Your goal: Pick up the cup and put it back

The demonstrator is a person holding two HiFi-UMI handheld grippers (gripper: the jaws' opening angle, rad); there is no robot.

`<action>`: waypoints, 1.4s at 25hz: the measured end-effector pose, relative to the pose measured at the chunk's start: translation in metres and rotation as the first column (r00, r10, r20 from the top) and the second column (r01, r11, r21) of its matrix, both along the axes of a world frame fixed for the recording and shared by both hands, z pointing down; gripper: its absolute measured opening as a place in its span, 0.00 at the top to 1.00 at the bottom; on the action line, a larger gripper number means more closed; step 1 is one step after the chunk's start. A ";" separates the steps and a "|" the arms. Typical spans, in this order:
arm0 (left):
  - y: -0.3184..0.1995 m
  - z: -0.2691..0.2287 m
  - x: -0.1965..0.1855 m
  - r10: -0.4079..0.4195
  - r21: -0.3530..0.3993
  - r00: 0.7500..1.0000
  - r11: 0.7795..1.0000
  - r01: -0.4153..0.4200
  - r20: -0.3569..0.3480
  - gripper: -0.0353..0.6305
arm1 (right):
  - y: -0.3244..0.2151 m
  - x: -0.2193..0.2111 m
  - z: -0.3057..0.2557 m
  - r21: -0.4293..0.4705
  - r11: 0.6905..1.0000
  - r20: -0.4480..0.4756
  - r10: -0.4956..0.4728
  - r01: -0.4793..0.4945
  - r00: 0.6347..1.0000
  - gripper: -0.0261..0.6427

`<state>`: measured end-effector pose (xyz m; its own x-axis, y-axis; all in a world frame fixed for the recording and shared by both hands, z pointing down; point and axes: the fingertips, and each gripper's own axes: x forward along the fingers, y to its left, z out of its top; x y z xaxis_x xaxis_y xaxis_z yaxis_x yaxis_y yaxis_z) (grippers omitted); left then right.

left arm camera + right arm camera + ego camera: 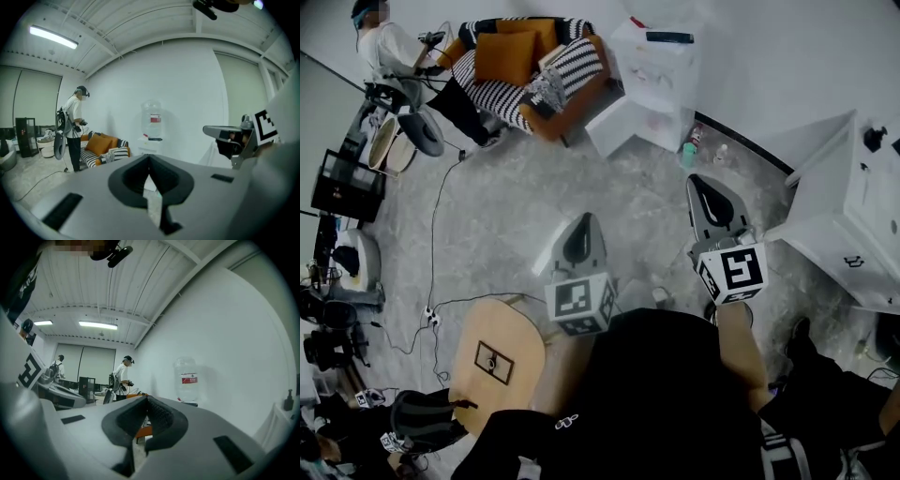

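In the head view a small teal cup [687, 155] stands on the floor by the white cabinet, far beyond both grippers. My left gripper [586, 223] is held in the air over the floor, jaws together with nothing between them. My right gripper [696, 181] hangs beside it to the right, also shut and empty. The left gripper view shows its jaws [149, 163] closed, with the right gripper [229, 136] off to the right. In the right gripper view the closed jaws [146, 405] point toward the room, and the left gripper [61, 397] shows at the left.
A white table [834, 220] stands at the right, a water dispenser [654, 61] on a white cabinet at the back. A striped sofa with orange cushions [525, 61] sits back left beside another person [386, 42]. A wooden stool [492, 361] and floor cables [441, 206] lie at the left.
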<state>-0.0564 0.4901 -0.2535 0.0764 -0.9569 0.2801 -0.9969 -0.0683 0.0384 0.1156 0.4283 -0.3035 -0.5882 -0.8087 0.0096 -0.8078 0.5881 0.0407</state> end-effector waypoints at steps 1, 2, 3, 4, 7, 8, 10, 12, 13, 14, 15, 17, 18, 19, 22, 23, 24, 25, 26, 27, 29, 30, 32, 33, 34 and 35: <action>0.002 0.003 0.001 -0.003 -0.018 1.000 1.000 0.003 -0.013 0.93 | 0.001 0.001 0.000 0.001 1.000 0.009 -0.002 0.002 1.000 0.95; 0.002 0.004 0.004 0.003 -0.025 1.000 1.000 -0.004 -0.031 0.93 | 0.002 0.002 0.001 0.003 1.000 0.009 -0.002 0.002 1.000 0.95; 0.000 0.001 0.010 0.016 -0.019 0.999 1.000 -0.016 -0.043 0.93 | 0.002 0.003 0.002 0.010 1.000 0.003 -0.003 0.003 1.000 0.95; -0.001 -0.004 0.015 0.030 -0.003 0.999 1.000 -0.030 -0.045 0.93 | 0.003 0.003 0.001 0.021 1.000 -0.004 -0.005 0.006 1.000 0.95; -0.007 -0.016 0.027 0.061 0.036 0.998 0.998 -0.060 -0.033 0.93 | 0.007 0.001 -0.004 0.049 0.999 0.005 -0.022 0.021 1.000 0.95; -0.009 -0.017 0.031 0.072 0.038 0.997 0.997 -0.071 -0.031 0.93 | 0.008 0.001 -0.006 0.052 0.998 0.013 -0.026 0.025 1.000 0.95; -0.010 -0.019 0.040 0.095 0.040 0.995 0.995 -0.093 -0.034 0.93 | 0.009 0.004 -0.008 0.058 0.998 0.018 -0.026 0.025 0.999 0.95; -0.012 -0.024 0.048 0.117 0.052 0.993 0.992 -0.115 -0.033 0.93 | 0.007 0.010 -0.012 0.069 0.998 0.022 -0.017 0.016 1.000 0.95; -0.014 -0.026 0.050 0.126 0.059 0.992 0.991 -0.124 -0.028 0.93 | 0.006 0.012 -0.014 0.075 0.997 0.026 -0.013 0.011 1.000 0.95; -0.015 -0.028 0.053 0.133 0.065 0.991 0.989 -0.131 -0.024 0.93 | 0.005 0.015 -0.016 0.081 0.997 0.031 -0.010 0.007 0.999 0.95; -0.016 -0.028 0.055 0.138 0.068 0.990 0.988 -0.136 -0.022 0.93 | 0.004 0.017 -0.017 0.086 0.996 0.036 -0.009 0.006 0.999 0.95; -0.017 -0.028 0.056 0.143 0.071 0.989 0.987 -0.141 -0.023 0.93 | 0.005 0.018 -0.017 0.091 0.996 0.042 -0.011 0.007 0.999 0.95; -0.018 -0.028 0.057 0.145 0.074 0.989 0.987 -0.143 -0.023 0.93 | 0.005 0.018 -0.018 0.095 0.995 0.042 -0.013 0.009 0.999 0.95; -0.019 -0.029 0.057 0.148 0.079 0.989 0.986 -0.146 -0.023 0.93 | 0.005 0.017 -0.019 0.101 0.995 0.041 -0.017 0.013 0.999 0.95; -0.025 -0.036 0.061 0.172 0.102 0.985 0.980 -0.169 -0.019 0.93 | 0.003 0.012 -0.024 0.123 0.992 0.028 -0.039 0.035 0.999 0.95; -0.028 -0.039 0.061 0.174 0.110 0.985 0.979 -0.172 -0.012 0.93 | 0.002 0.010 -0.024 0.126 0.991 0.025 -0.047 0.043 0.999 0.95; -0.030 -0.041 0.060 0.170 0.117 0.985 0.979 -0.169 -0.001 0.93 | -0.001 0.008 -0.024 0.126 0.991 0.022 -0.051 0.048 0.998 0.95; -0.033 -0.044 0.058 0.166 0.125 0.986 0.978 -0.166 0.010 0.93 | -0.004 0.005 -0.024 0.126 0.991 0.020 -0.055 0.052 0.998 0.95; -0.037 -0.047 0.056 0.165 0.131 0.986 0.977 -0.166 0.017 0.93 | -0.007 0.002 -0.024 0.127 0.990 0.018 -0.059 0.056 0.998 0.95; -0.040 -0.050 0.054 0.165 0.136 0.986 0.977 -0.166 0.020 0.93 | -0.010 -0.001 -0.025 0.128 0.990 0.016 -0.063 0.061 0.998 0.95; -0.051 -0.052 0.049 0.155 0.149 0.988 0.976 -0.157 0.024 0.93 | -0.016 -0.007 -0.025 0.131 0.989 0.012 -0.071 0.069 0.997 0.95; -0.057 -0.053 0.047 0.152 0.158 0.988 0.975 -0.156 0.033 0.93 | -0.021 -0.010 -0.025 0.132 0.989 0.009 -0.074 0.072 0.997 0.95; -0.070 -0.057 0.047 0.157 0.178 0.984 0.969 -0.171 0.091 0.93 | -0.033 -0.015 -0.021 0.122 0.990 0.004 -0.073 0.072 0.997 0.95; -0.078 -0.058 0.046 0.155 0.186 0.978 0.966 -0.179 0.138 0.93 | -0.041 -0.017 -0.017 0.113 0.991 0.000 -0.069 0.068 0.998 0.95; -0.086 -0.057 0.044 0.151 0.191 0.971 0.964 -0.186 0.184 0.93 | -0.050 -0.019 -0.013 0.103 0.993 -0.002 -0.062 0.062 0.998 0.95; -0.096 -0.054 0.041 0.149 0.195 0.964 0.962 -0.193 0.219 0.93 | -0.059 -0.022 -0.009 0.092 0.994 -0.004 -0.055 0.055 0.998 0.95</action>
